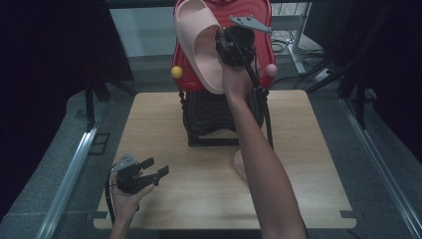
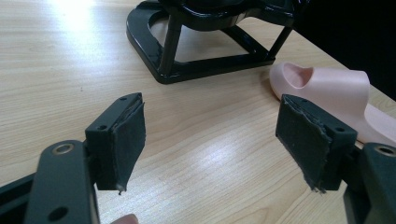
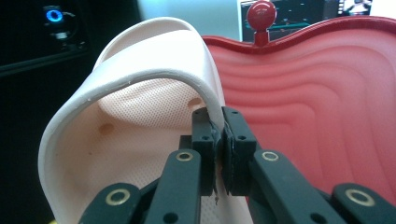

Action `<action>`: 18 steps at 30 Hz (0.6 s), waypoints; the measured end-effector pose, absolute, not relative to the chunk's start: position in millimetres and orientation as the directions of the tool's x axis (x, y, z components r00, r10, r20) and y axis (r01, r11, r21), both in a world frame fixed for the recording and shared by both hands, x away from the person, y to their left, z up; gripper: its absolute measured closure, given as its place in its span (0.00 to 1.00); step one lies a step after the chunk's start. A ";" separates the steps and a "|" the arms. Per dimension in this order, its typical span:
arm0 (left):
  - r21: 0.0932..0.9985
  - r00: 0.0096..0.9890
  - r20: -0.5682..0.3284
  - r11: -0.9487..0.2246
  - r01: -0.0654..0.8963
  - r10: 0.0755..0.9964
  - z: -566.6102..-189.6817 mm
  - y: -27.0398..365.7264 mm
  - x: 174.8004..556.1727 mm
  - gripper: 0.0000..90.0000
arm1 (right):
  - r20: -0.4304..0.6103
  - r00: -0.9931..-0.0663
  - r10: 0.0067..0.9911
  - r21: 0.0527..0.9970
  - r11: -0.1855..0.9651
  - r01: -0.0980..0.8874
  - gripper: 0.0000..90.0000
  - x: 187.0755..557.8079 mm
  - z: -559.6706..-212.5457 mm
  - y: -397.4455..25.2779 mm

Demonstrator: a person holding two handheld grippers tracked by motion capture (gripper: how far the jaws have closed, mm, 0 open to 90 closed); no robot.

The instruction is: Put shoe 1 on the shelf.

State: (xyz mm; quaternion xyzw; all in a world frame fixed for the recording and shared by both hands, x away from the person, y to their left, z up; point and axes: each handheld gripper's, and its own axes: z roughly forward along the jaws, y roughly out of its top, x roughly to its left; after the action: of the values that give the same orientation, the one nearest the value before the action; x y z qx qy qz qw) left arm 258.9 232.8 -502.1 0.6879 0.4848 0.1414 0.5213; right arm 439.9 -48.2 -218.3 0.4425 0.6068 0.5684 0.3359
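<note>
Our right forearm hides most of the second pink slipper point(image 1: 239, 163) lying on the table point(image 1: 149, 124) in front of the black stand point(image 1: 209, 122); in the left gripper view its far end is cut off by the frame. Above that stand, the right gripper point(image 1: 222, 41) has its jaws pressed together on the strap edge of the pink slipper point(image 1: 199, 45), held up against the red rack point(image 1: 263, 35). Near the stand's front left, the left gripper point(image 1: 155, 168) rests spread wide, touching nothing.
</note>
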 end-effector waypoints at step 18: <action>0.849 0.471 -0.299 0.006 0.529 0.830 -506.1 237.7 263.6 0.27 | 0.128 -0.294 0.947 0.983 -0.082 0.166 0.93 496.4 -216.6 -14.6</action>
State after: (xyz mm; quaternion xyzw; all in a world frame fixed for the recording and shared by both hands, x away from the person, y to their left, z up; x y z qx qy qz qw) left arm 263.6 237.7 -506.1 0.6893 0.4928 0.1478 0.5100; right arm 496.4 -14.6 -216.6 0.4799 0.5799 0.5572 0.3506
